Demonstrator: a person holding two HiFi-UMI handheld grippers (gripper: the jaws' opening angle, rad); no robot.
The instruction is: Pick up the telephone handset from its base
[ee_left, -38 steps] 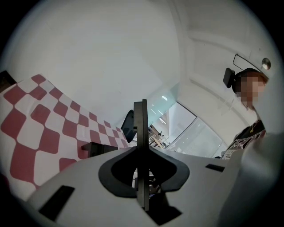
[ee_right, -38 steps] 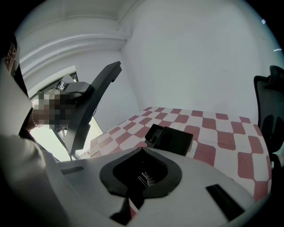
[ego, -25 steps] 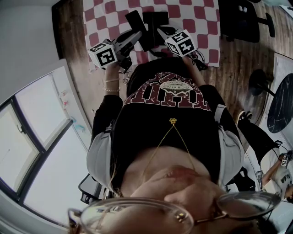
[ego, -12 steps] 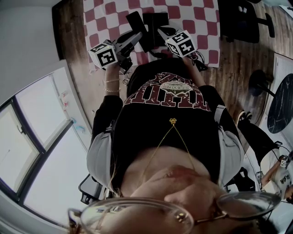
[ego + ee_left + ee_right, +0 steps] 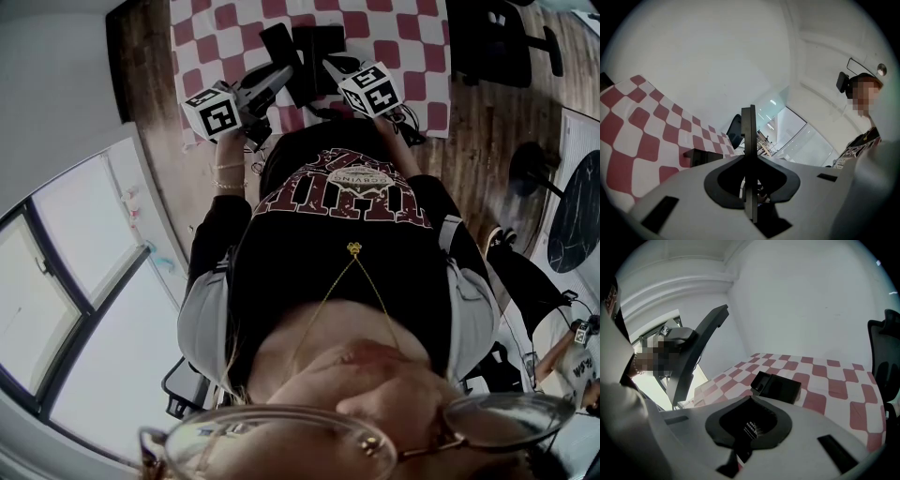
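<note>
The black telephone base (image 5: 317, 49) sits on a red-and-white checked cloth (image 5: 394, 33), with the black handset (image 5: 277, 42) lying slanted along its left side. My left gripper (image 5: 279, 75) hovers just in front of the handset; in the left gripper view its jaws (image 5: 749, 117) stand together as one thin upright blade, shut on nothing. The phone (image 5: 701, 157) shows low and to their left. My right gripper (image 5: 328, 67) is near the base's front right corner. Its one visible finger (image 5: 701, 345) is swung far left, open, with the telephone (image 5: 778, 387) ahead.
A black office chair (image 5: 497, 42) stands on the wooden floor past the cloth's right edge, and a round dark table (image 5: 574, 211) is at the far right. Cables (image 5: 409, 127) trail beside my right hand. Large windows (image 5: 84, 281) fill the left.
</note>
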